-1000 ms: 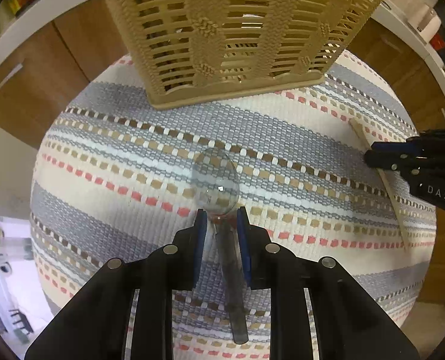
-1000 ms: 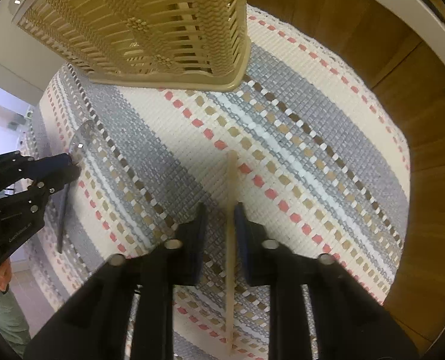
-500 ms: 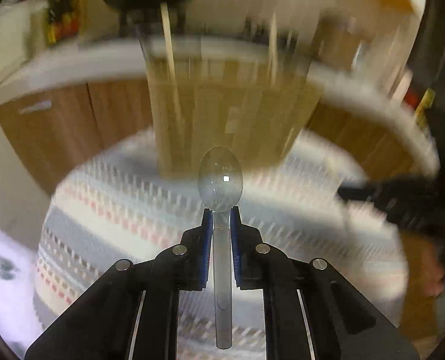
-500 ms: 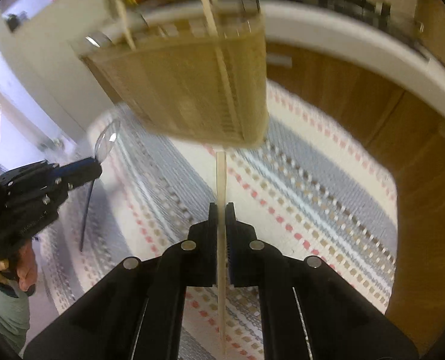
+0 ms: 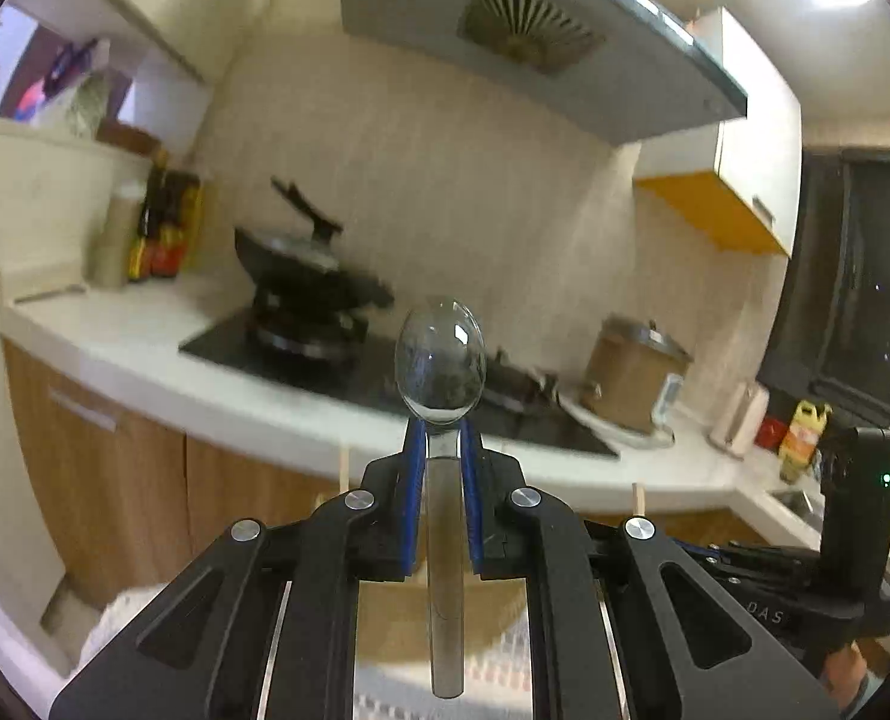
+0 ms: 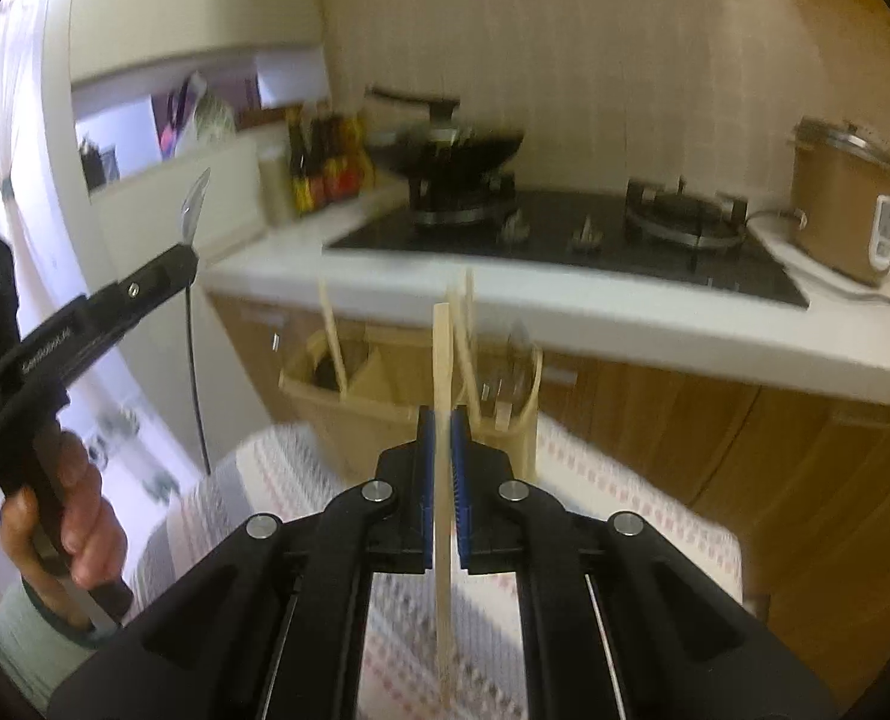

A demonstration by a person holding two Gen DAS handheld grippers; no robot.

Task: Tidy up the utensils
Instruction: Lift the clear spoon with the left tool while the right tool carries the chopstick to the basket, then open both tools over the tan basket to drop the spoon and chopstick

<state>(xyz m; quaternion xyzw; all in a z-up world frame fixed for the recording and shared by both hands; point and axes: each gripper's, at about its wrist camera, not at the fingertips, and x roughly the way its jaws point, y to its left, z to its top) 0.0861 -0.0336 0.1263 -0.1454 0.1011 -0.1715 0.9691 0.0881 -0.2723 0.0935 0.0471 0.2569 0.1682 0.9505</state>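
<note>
Both utensils are up in the air, neither put away yet. The left hand-held gripper (image 5: 443, 438) is clamped on the neck of a clear plastic spoon (image 5: 440, 360), bowl upward. The right hand-held gripper (image 6: 441, 426) pinches a pale wooden chopstick (image 6: 443, 360), held upright. Beyond it, the tan woven plastic basket (image 6: 378, 414) stands on the striped woven mat (image 6: 625, 516) and already holds a few sticks and what looks like cutlery. I'd judge that dropping both pieces in is what remains.
</note>
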